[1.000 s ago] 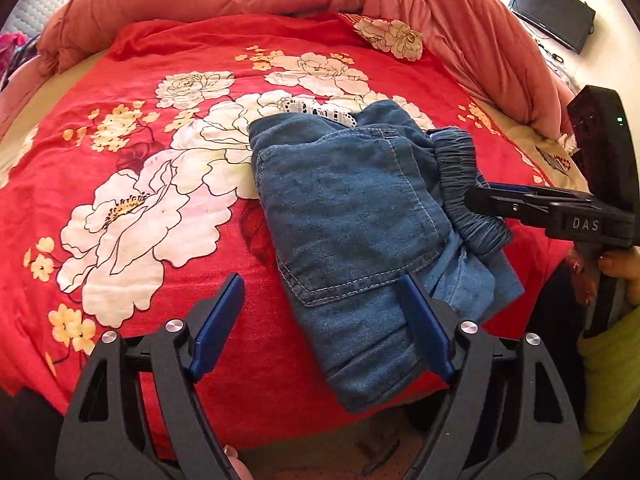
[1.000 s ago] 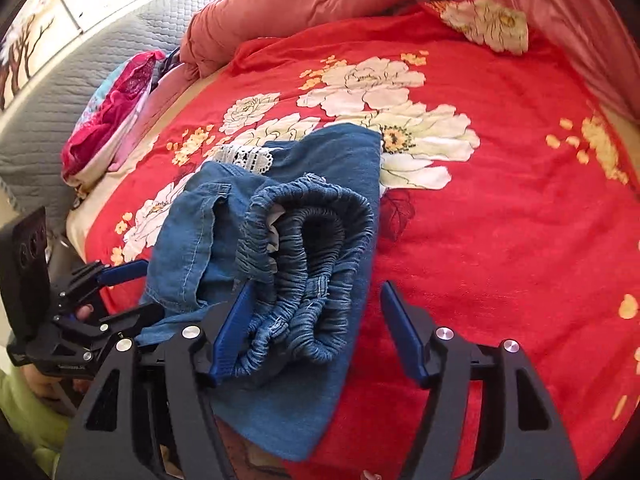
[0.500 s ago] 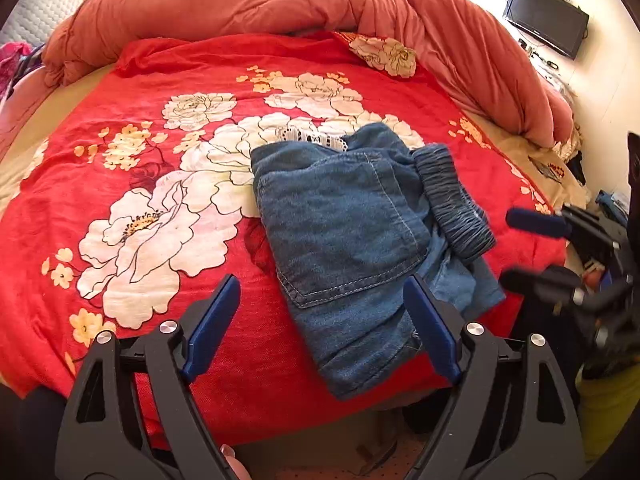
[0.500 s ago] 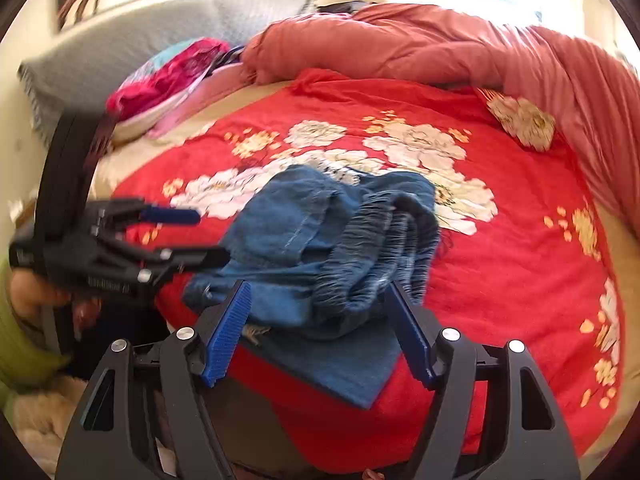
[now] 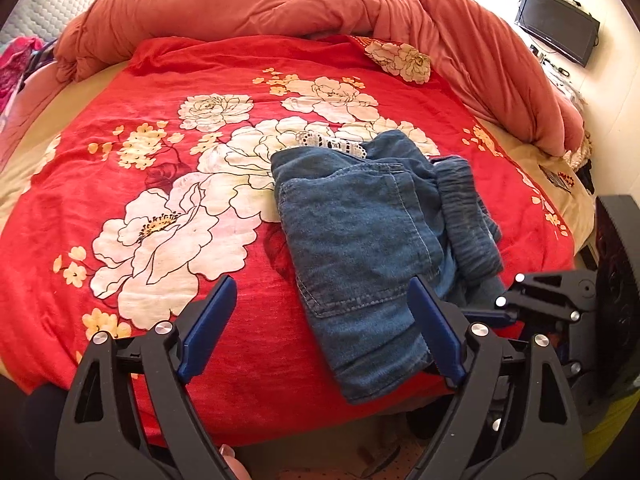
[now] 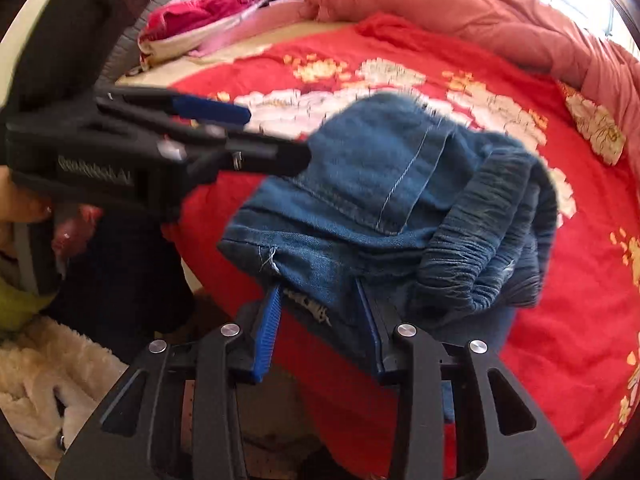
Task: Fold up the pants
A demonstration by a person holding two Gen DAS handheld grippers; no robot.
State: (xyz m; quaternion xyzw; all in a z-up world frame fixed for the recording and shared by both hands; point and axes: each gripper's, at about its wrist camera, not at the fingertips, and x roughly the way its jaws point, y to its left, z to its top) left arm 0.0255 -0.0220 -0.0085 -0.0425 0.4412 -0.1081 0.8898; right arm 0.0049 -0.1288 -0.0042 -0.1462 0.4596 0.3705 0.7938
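Blue denim pants (image 5: pixel 360 240) lie folded on the red flowered bedspread (image 5: pixel 160 184), their lower end hanging over the near bed edge. My left gripper (image 5: pixel 322 328) hovers over that edge, jaws wide and still opening, gripping nothing; its right finger (image 5: pixel 436 332) overlaps the pants' corner. In the right wrist view the pants (image 6: pixel 380 200) fill the centre, elastic waistband (image 6: pixel 492 240) bunched at the right. My right gripper (image 6: pixel 320 320) is closing around the hanging denim edge, and cloth with a bit of white lace sits between its pads. It also shows in the left view as the right gripper (image 5: pixel 540 308).
A salmon duvet (image 5: pixel 320 4) is heaped along the far and right sides of the bed. Pink and red clothes (image 6: pixel 208 20) lie by a grey quilted headboard. A dark screen (image 5: pixel 560 24) hangs on the right wall. A white fleecy rug (image 6: pixel 52 380) covers the floor. The left gripper (image 6: pixel 160 152) crosses the right view.
The right gripper left the waistband, swung down to the pants' near hanging edge, rolled, and its jaws narrowed around the cloth. The left gripper stayed put, jaws slightly wider.
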